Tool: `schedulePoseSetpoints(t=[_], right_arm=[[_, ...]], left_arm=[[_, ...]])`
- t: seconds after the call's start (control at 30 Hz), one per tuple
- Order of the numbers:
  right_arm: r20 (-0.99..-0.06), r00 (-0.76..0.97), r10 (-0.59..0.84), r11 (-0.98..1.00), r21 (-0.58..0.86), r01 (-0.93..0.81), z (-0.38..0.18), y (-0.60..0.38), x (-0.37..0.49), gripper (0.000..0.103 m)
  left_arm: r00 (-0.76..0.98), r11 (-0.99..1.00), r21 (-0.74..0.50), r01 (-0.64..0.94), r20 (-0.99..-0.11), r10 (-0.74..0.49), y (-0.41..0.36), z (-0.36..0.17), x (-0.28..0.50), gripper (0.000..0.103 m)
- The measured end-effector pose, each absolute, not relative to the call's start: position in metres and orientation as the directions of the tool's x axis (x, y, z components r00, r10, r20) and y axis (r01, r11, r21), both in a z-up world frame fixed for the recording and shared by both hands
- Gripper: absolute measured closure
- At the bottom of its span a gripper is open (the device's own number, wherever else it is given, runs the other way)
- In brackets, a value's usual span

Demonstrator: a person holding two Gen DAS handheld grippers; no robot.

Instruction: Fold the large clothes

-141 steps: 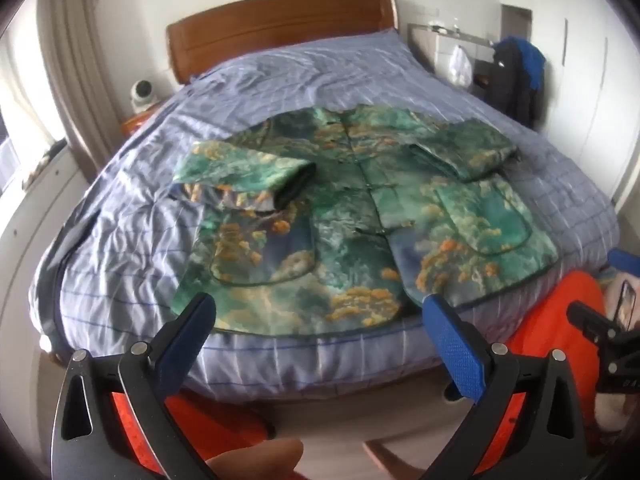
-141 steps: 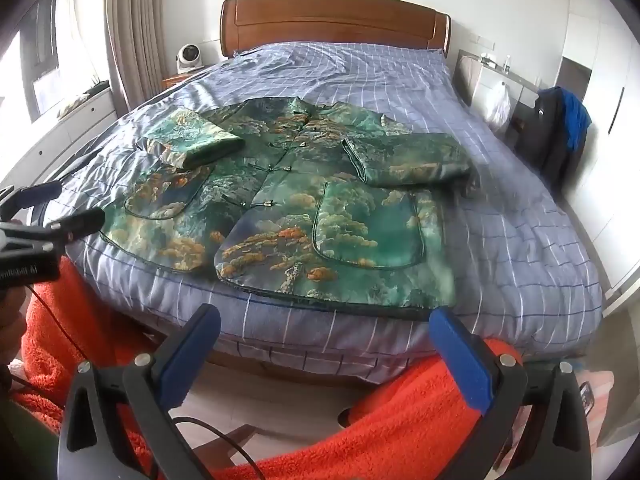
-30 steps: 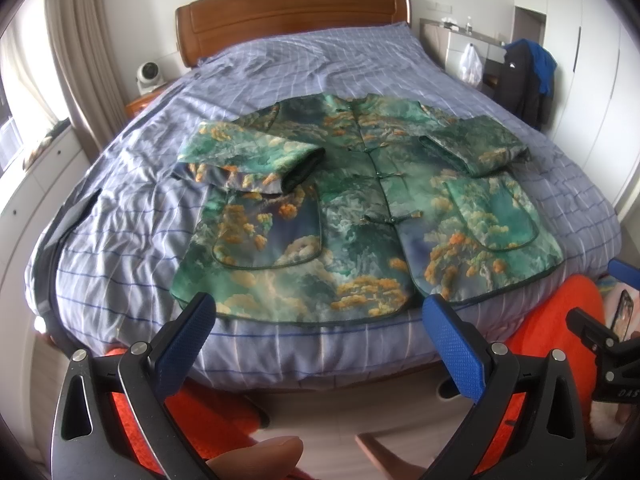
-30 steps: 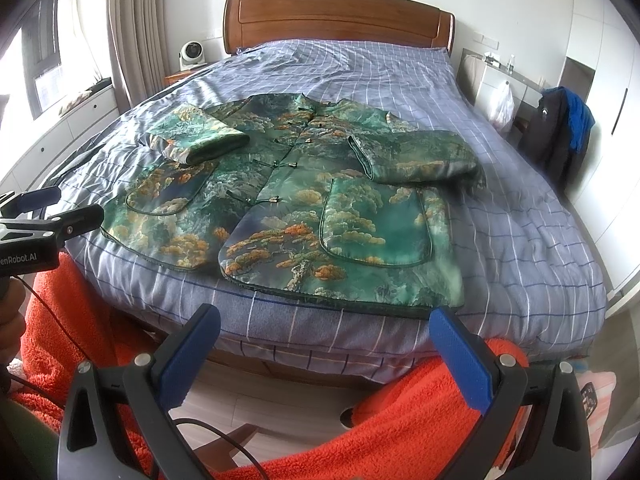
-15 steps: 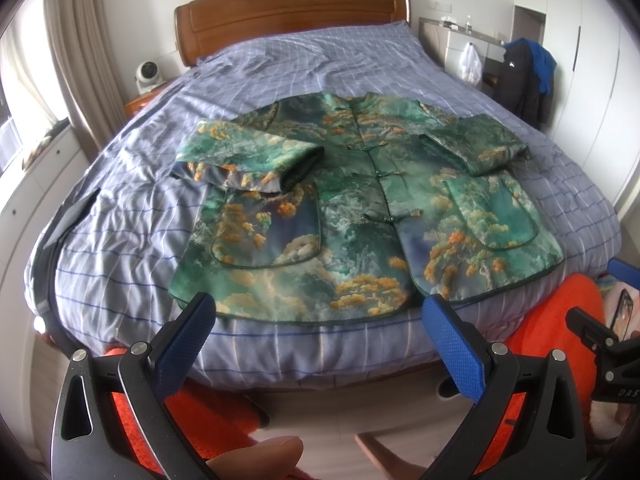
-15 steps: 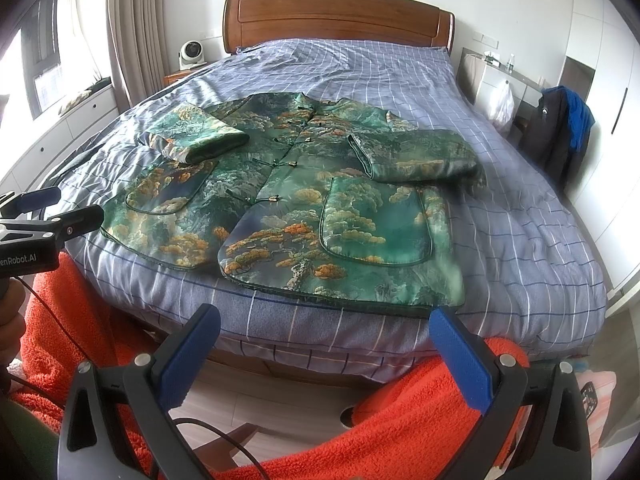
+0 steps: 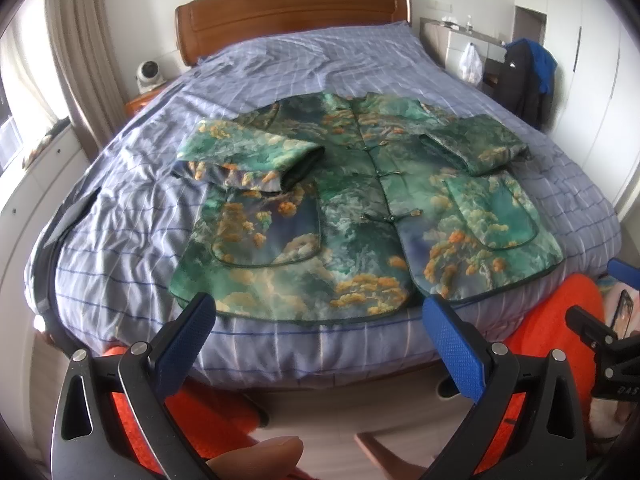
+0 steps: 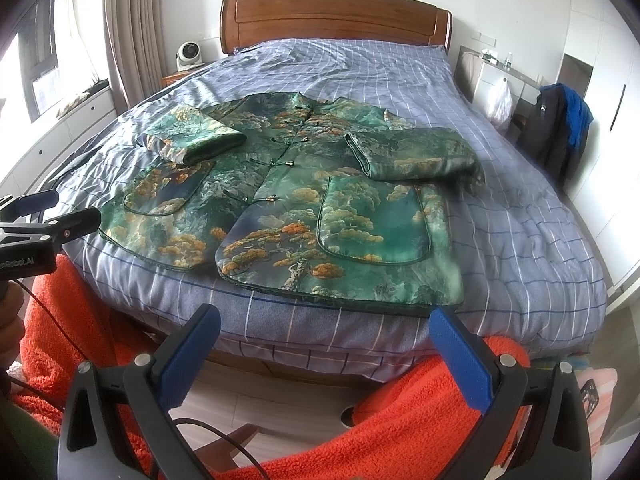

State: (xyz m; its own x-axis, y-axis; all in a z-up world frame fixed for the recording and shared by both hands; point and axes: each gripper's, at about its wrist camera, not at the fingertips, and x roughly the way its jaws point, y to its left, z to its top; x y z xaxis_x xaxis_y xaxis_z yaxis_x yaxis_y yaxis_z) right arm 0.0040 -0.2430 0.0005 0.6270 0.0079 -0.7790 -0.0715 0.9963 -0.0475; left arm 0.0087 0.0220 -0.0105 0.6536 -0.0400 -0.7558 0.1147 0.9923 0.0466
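Observation:
A green jacket (image 7: 360, 208) (image 8: 296, 204) with orange and white tree prints lies flat, front up, on the blue checked bed (image 7: 132, 232) (image 8: 528, 232). Both sleeves are folded in across the chest: the left sleeve (image 7: 252, 156) (image 8: 196, 136) and the right sleeve (image 7: 476, 144) (image 8: 416, 152). My left gripper (image 7: 320, 320) hangs open just short of the jacket's lower hem, holding nothing. My right gripper (image 8: 326, 326) is also open and empty, short of the hem's right part. Its blue pads (image 8: 460, 360) frame the bed's foot edge.
A wooden headboard (image 8: 336, 16) stands at the far end. A small white fan (image 8: 188, 56) sits on the nightstand at the left. Dark and blue clothes (image 8: 560, 120) hang at the right by white cupboards. Orange fleece (image 8: 400, 420) covers the person's legs below the grippers.
Both grippers have crept a little closer to the bed's foot edge and the jacket's hem. The jacket has not moved, and both grippers stay open.

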Motion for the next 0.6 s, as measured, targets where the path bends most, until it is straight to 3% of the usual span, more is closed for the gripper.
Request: schedulePoseSetpoints(t=[0.33, 0.6], right_arm=[[-0.774, 0.631, -0.044, 0.996, -0.079, -0.027, 0.001, -0.249, 0.007, 0.000], [-0.790, 0.590, -0.164, 0.985, -0.161, 0.059, -0.009, -0.267, 0.017, 0.000]], left_arm=[[0.642, 0.993, 0.052, 0.110, -0.766, -0.031, 0.022, -0.013, 0.008, 0.000], [0.558, 0.995, 0.081, 0.057, -0.829, 0.035, 0.036, -0.034, 0.022, 0.000]])
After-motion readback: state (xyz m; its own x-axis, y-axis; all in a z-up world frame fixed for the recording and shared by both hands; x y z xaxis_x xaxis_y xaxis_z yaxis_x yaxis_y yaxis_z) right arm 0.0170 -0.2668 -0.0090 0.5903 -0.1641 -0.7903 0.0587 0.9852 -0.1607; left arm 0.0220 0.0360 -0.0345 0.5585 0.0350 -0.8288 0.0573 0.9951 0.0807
